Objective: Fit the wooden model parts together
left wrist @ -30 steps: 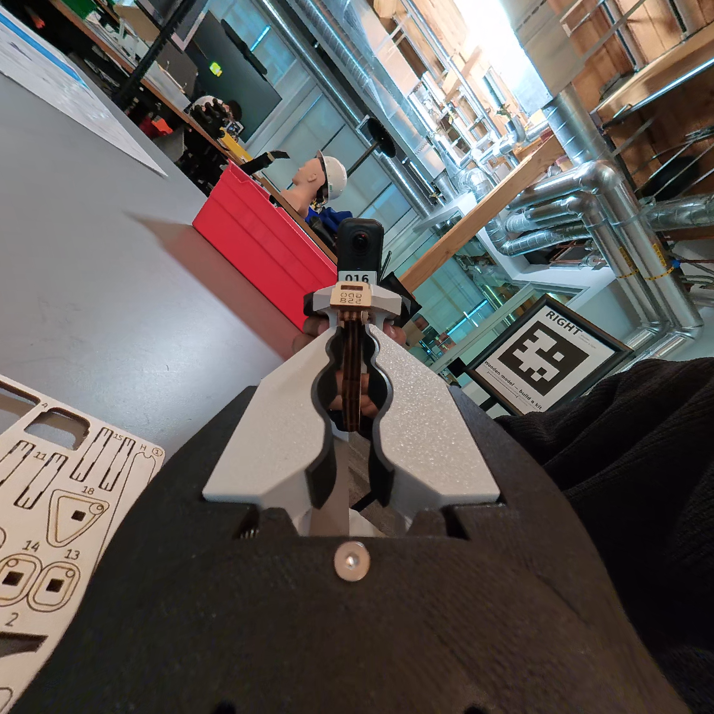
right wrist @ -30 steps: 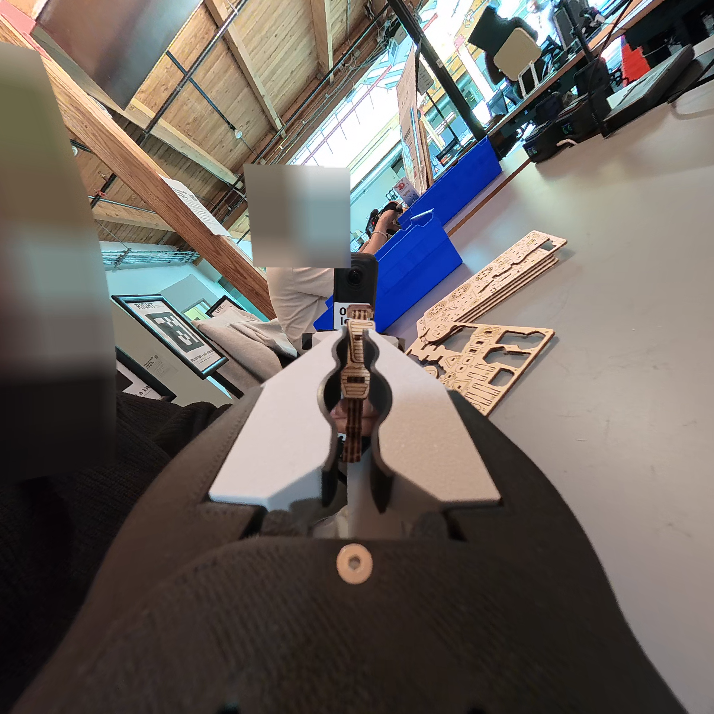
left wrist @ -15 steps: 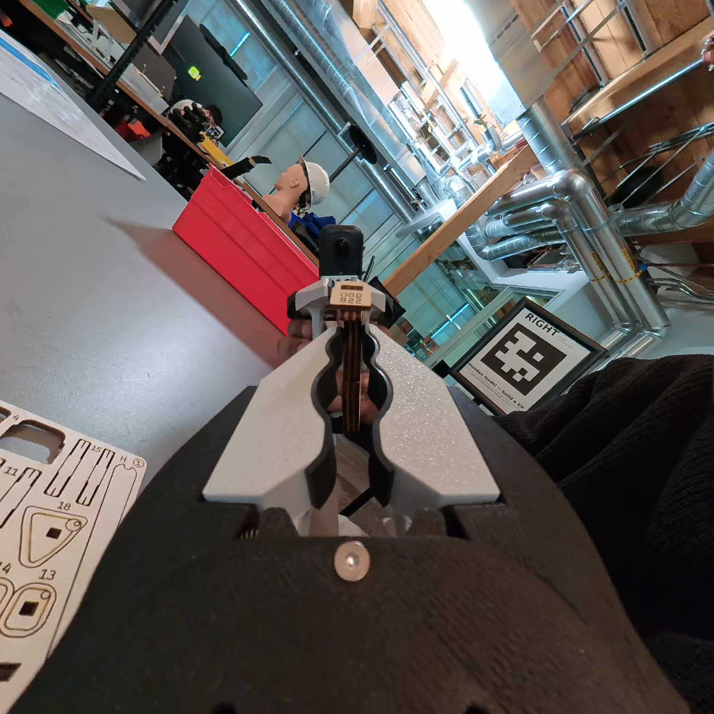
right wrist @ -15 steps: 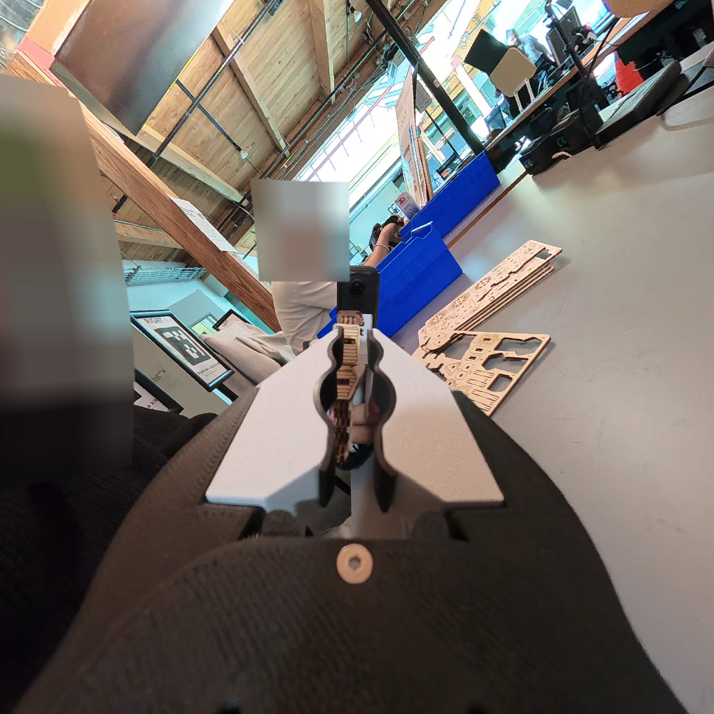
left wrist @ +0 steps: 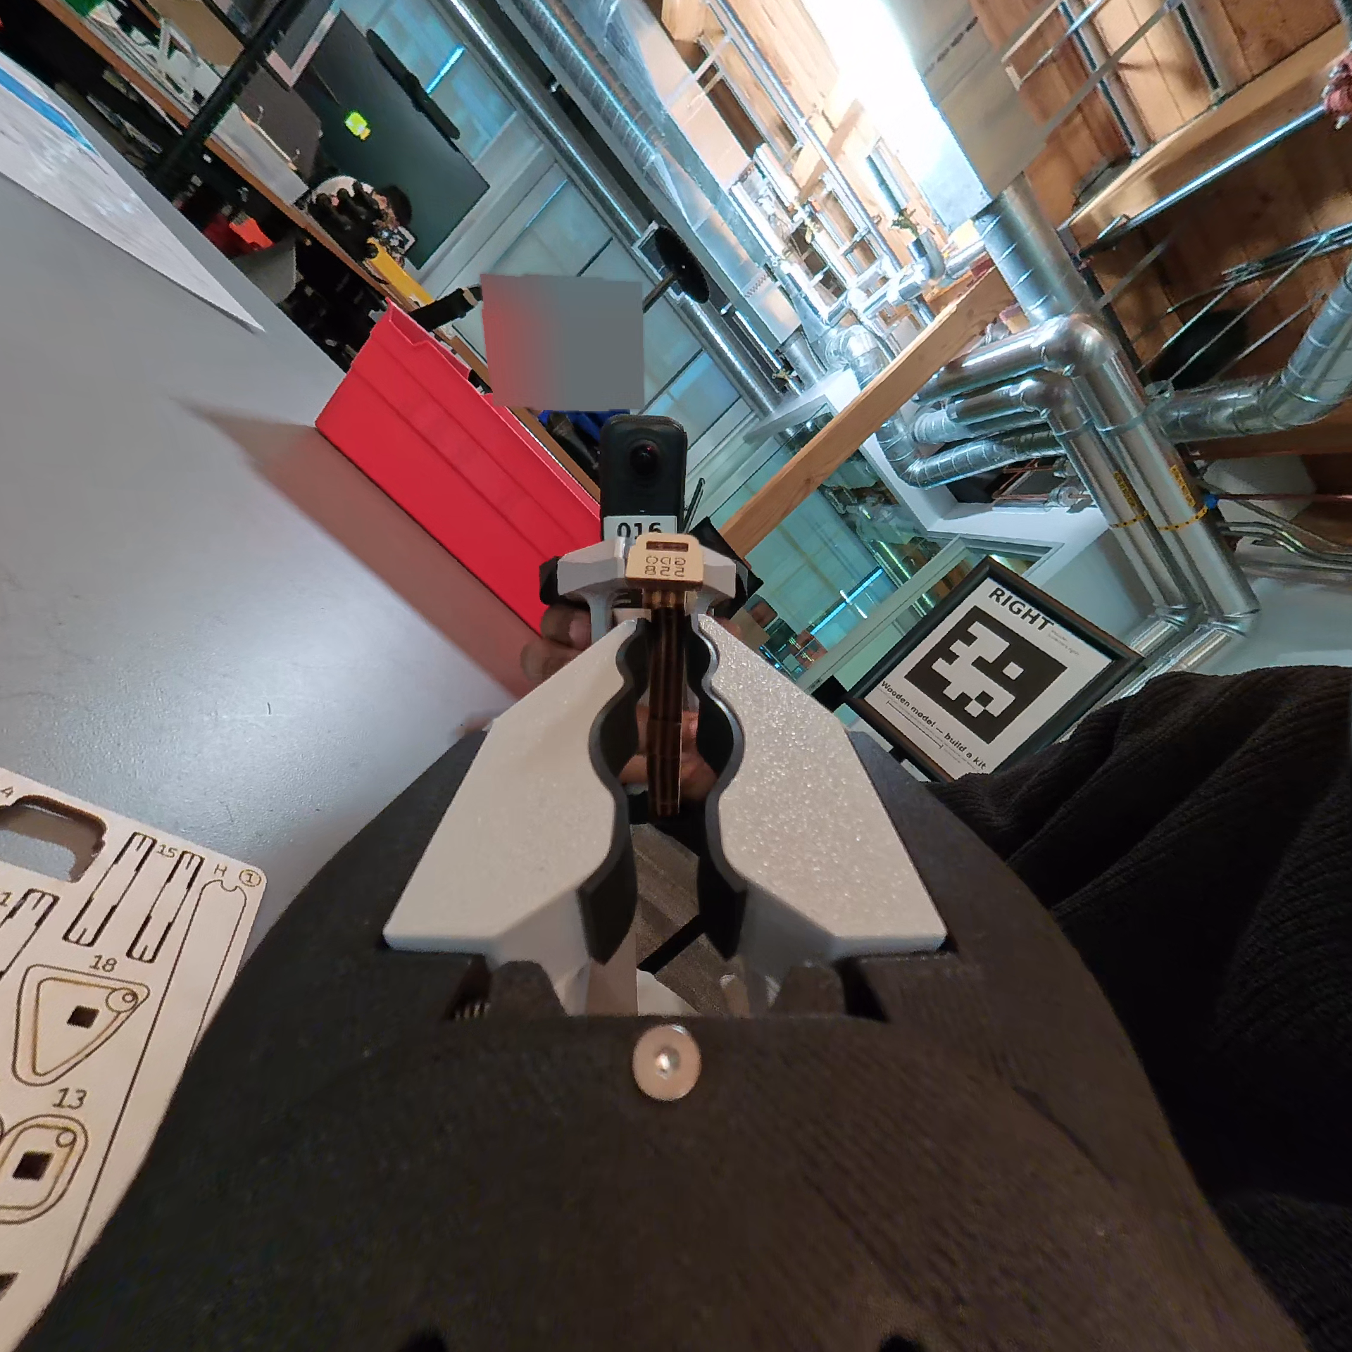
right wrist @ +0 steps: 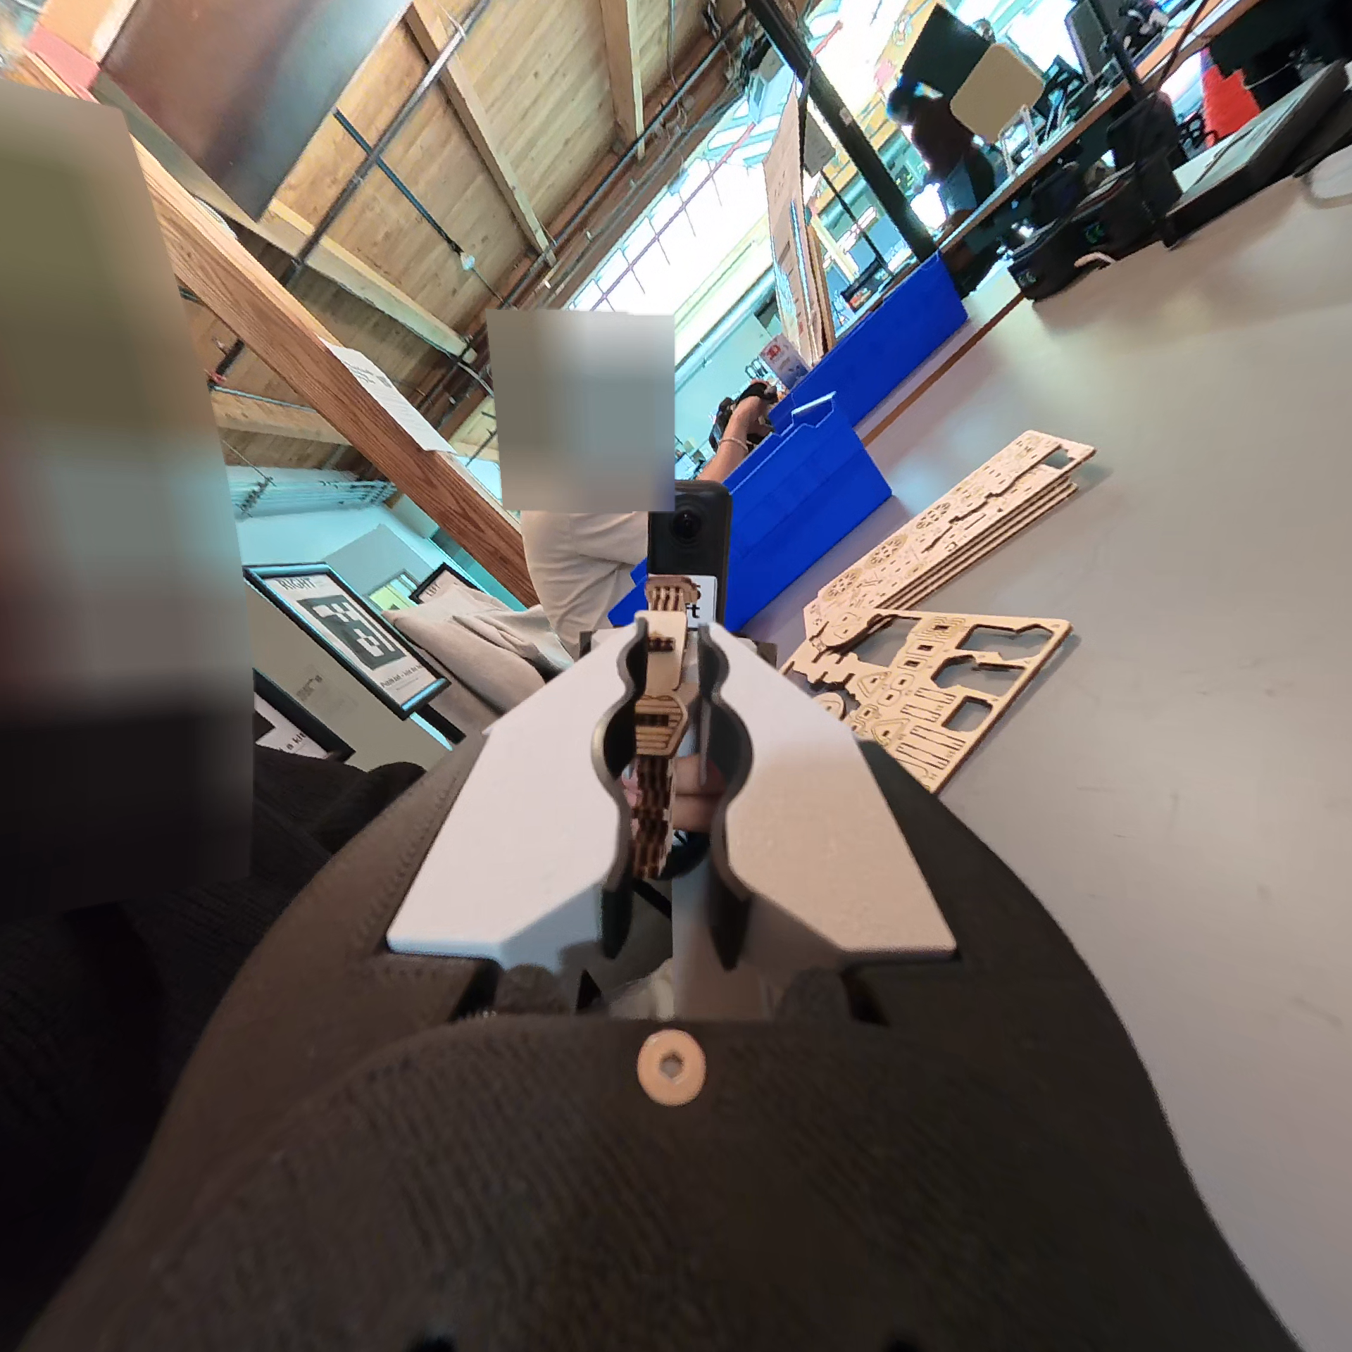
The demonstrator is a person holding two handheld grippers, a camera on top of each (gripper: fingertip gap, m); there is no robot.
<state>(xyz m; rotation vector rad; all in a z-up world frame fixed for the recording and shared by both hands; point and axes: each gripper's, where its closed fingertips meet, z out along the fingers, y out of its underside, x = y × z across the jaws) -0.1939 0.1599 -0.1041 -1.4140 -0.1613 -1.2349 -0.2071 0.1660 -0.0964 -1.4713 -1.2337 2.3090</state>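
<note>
The left gripper (left wrist: 666,644) pinches the wooden stack (left wrist: 664,720); the right gripper (right wrist: 669,644) looks a little apart around it; next, press the pieces together straight.

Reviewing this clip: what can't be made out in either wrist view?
- Left wrist view: how the layered wooden model piece meets the right gripper; the left gripper hides it.
- Right wrist view: right gripper's grip on the piece; gap visible, unclear.
- Pale cut-out plywood sheet: cut off by the edge.
</note>
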